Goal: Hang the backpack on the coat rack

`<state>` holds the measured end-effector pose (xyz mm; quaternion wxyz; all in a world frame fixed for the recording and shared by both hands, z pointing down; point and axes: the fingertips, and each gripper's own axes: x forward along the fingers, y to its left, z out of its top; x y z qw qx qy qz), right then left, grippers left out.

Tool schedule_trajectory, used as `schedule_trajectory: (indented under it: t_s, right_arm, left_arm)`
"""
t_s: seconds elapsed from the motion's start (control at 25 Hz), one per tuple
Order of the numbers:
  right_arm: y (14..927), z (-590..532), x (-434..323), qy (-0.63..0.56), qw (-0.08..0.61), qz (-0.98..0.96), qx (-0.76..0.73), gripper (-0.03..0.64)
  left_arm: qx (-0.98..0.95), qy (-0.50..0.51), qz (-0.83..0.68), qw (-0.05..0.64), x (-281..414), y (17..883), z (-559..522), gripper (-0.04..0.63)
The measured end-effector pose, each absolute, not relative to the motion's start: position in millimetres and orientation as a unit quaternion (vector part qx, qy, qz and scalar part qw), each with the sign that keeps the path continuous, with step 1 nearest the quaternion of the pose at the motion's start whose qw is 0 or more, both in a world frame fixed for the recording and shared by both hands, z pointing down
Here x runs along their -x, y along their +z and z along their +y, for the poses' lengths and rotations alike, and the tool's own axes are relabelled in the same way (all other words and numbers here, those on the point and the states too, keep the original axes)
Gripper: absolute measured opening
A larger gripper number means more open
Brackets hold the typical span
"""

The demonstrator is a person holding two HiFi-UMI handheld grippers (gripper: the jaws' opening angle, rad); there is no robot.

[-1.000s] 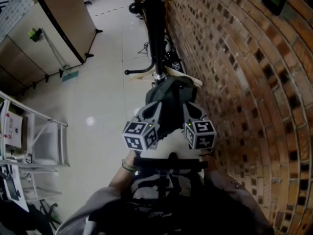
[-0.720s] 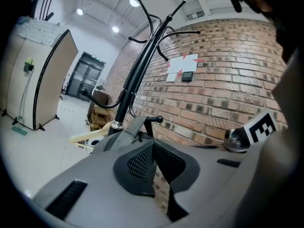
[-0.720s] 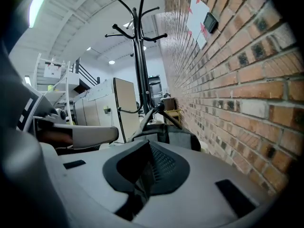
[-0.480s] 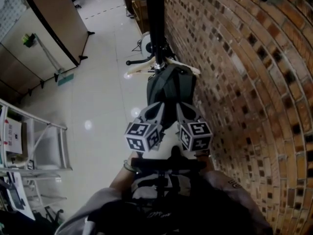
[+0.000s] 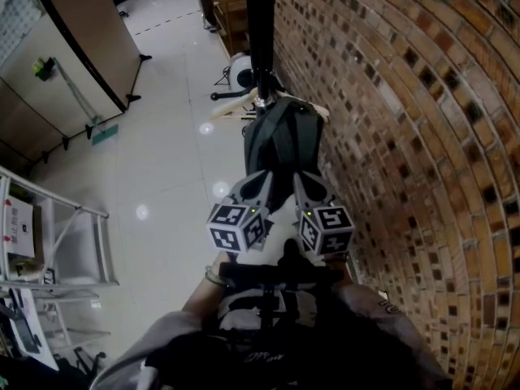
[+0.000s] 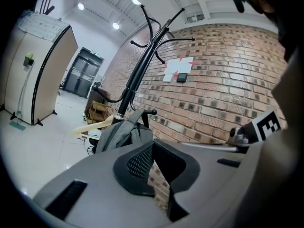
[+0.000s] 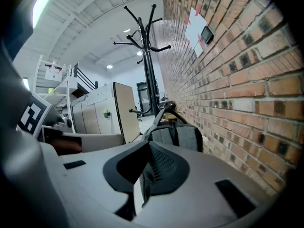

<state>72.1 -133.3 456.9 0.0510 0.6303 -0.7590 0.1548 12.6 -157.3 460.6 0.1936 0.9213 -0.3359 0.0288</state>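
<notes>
The grey backpack (image 5: 283, 140) hangs by its top loop from a low hook of the black coat rack (image 5: 260, 31), close to the brick wall. Both gripper views show the backpack (image 6: 121, 134) (image 7: 178, 136) ahead of the jaws and apart from them, with the coat rack pole (image 6: 135, 75) (image 7: 151, 56) rising behind it. My left gripper (image 5: 262, 177) (image 6: 153, 144) is shut with nothing between its pads. My right gripper (image 5: 302, 179) (image 7: 148, 145) is shut and empty as well. Both sit side by side just below the backpack's bottom in the head view.
The brick wall (image 5: 390, 136) runs along the right. A wooden hanger (image 5: 231, 108) lies at the rack's base, with a white round object (image 5: 241, 70) behind it. A metal frame (image 5: 73, 242) stands at left and a beige partition (image 5: 81, 31) at upper left.
The backpack and rack have slid upward in the head view, so both grippers stand a little further back from the hook. The backpack stays on the rack.
</notes>
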Motion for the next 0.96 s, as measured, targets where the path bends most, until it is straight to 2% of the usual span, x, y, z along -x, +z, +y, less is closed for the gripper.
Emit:
schedule_trajectory:
  t_s: [0.96]
  right_arm:
    - [459.4,-141.2,-58.3,0.148,0.06,-0.78,-0.605,0.009]
  left_arm:
    - [-0.919,0.03,-0.342,0.193,-7.5,460.7,-165.0,0.006]
